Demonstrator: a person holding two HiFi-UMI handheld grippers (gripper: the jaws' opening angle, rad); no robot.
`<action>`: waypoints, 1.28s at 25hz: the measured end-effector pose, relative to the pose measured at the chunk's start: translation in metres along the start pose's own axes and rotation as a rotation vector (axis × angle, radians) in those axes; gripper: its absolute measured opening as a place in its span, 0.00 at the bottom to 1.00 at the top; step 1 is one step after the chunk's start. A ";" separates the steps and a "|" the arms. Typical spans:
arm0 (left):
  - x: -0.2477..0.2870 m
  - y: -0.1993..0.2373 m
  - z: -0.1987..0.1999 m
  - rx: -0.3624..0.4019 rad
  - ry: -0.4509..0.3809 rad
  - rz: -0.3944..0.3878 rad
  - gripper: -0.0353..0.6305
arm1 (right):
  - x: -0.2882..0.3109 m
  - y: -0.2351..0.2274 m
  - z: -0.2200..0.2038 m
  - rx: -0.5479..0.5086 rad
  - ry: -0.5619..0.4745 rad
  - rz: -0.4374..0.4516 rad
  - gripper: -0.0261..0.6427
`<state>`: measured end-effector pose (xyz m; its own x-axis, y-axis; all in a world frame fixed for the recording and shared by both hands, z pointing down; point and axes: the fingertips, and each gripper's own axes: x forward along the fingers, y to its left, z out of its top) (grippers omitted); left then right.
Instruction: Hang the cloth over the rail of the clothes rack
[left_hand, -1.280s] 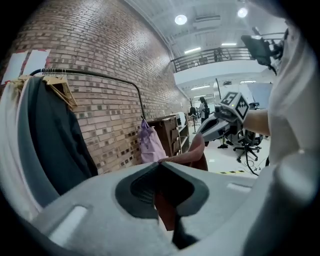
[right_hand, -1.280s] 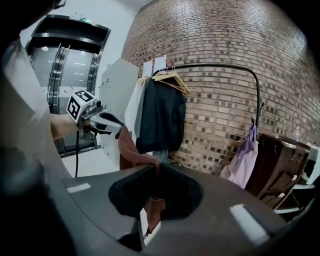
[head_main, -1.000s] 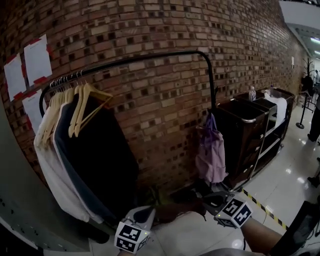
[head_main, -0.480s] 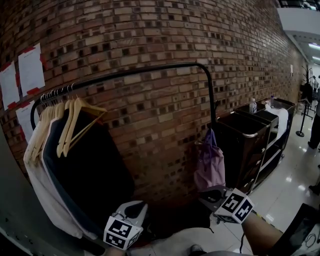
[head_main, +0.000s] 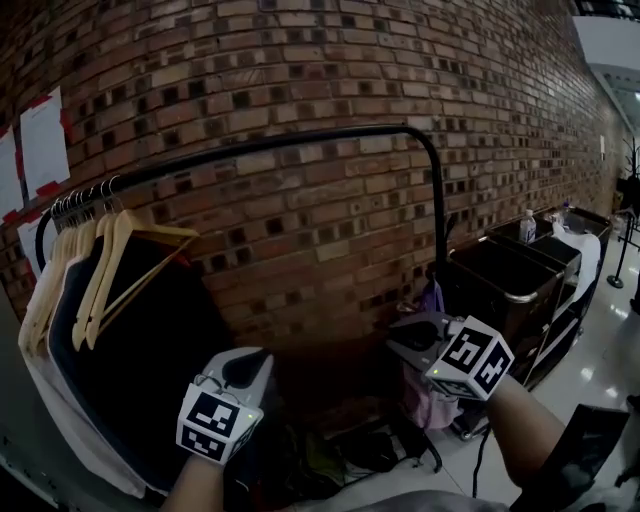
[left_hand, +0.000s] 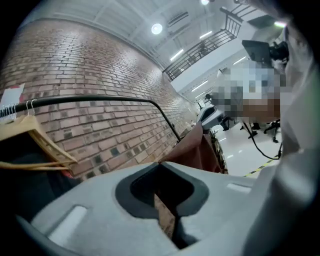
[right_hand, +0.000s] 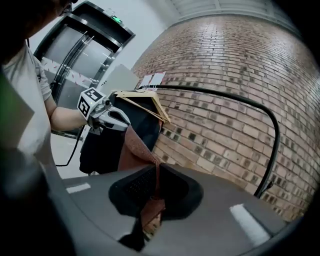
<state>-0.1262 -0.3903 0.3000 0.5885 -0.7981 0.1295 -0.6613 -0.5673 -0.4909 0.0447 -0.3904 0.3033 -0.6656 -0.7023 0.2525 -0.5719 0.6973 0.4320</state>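
- The left gripper has its jaws pressed together on one end of the reddish-brown cloth.
- The right gripper pinches the other end, and the cloth stretches between the two.
- The cloth is below the black rail, in front of the brick wall.
- Wooden hangers crowd the rail's left end.
- The print on the paper sheets on the wall is too small to read.
- Each gripper's cube shows black-and-white square markers.
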 end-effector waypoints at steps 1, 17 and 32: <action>0.009 0.012 0.011 0.021 -0.011 0.021 0.07 | 0.004 -0.016 0.009 -0.019 -0.017 -0.001 0.07; 0.060 0.171 0.220 0.424 -0.156 0.412 0.07 | 0.009 -0.211 0.197 -0.454 -0.291 -0.156 0.07; 0.086 0.309 0.321 0.610 -0.074 0.446 0.07 | 0.045 -0.315 0.322 -0.534 -0.255 -0.217 0.07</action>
<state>-0.1301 -0.5690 -0.1174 0.3696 -0.8977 -0.2400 -0.4819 0.0357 -0.8755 0.0400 -0.5954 -0.1003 -0.6919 -0.7181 -0.0754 -0.4323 0.3284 0.8398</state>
